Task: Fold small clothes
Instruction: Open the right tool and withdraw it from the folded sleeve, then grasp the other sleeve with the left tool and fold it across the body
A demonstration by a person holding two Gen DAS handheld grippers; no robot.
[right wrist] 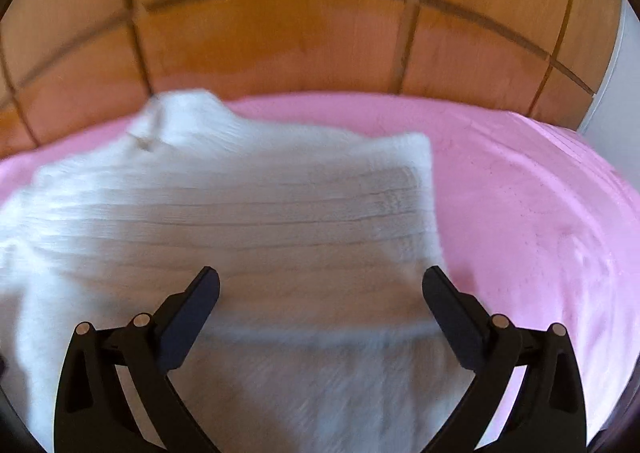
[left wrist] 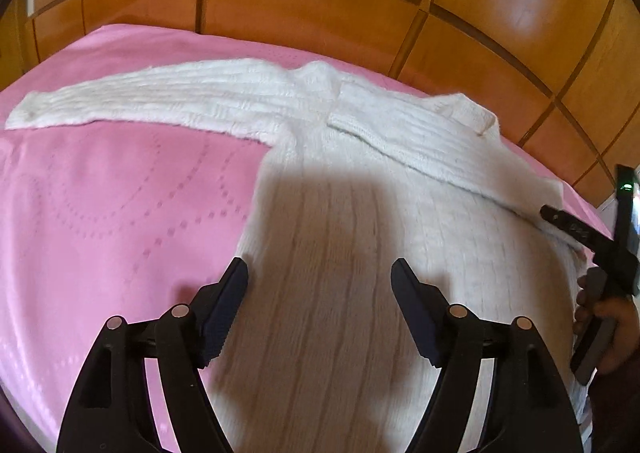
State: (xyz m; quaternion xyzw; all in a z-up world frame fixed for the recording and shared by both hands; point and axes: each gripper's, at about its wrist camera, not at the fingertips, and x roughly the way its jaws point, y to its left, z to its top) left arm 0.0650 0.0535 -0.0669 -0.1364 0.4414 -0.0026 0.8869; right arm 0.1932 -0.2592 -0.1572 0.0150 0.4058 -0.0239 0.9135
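**Sleeve fold: one side laid, one side pending**

On the pink bedspread (left wrist: 100, 189), a white knitted sweater (left wrist: 340, 237) is spread flat, with its collar toward the wooden panelling (left wrist: 320, 5) at 12 o'clock. The step in hand is judged to be the folding-in of the sleeves. In the left wrist view, the right sleeve (left wrist: 420, 141) is seen laid diagonally across the body, from the collar toward 4 o'clock, while the left sleeve (left wrist: 132, 105) is extended straight out toward 9 o'clock and is not yet folded.

The left gripper (left wrist: 318, 273) is held above the sweater body with its jaws spread wide; nothing is gripped, and no pad is seen pressing on the fabric. The knit occupies the gap between the jaws, and the sweater's left edge passes just beside the 9 o'clock finger.

The right gripper (right wrist: 320, 285) is likewise wide open and empty. In its blurred view, folded fabric fills the space between the jaws, and the fold's corner lies near 1 o'clock. Contact with the fabric cannot be determined.

The next move is judged to call for the left gripper to be carried toward 10 o'clock, closed on the extended sleeve near its cuff, and drawn across the body.
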